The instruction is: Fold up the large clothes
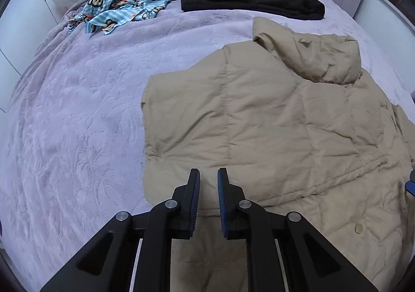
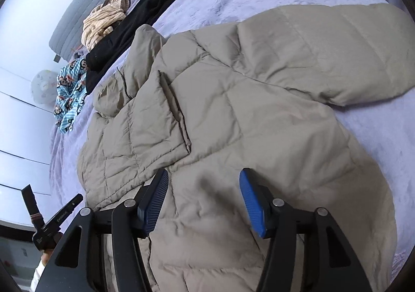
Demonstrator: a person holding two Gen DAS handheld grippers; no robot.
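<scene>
Left wrist: your left gripper (image 1: 208,175) nearly closed, empty | right gripper (image 2: 203,183) wide, empty | jacket (image 1: 272,115) one side folded, sleeve (image 2: 337,50) left.

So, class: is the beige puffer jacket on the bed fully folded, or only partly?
Partly folded: the beige puffer jacket has one side flap turned over its body, while a sleeve lies spread outward.

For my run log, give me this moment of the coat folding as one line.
stage: mid-fold | beige puffer coat: flat on purple bedspread, one side folded in | left gripper: narrowly open, empty | right gripper: open, empty, over coat
</scene>
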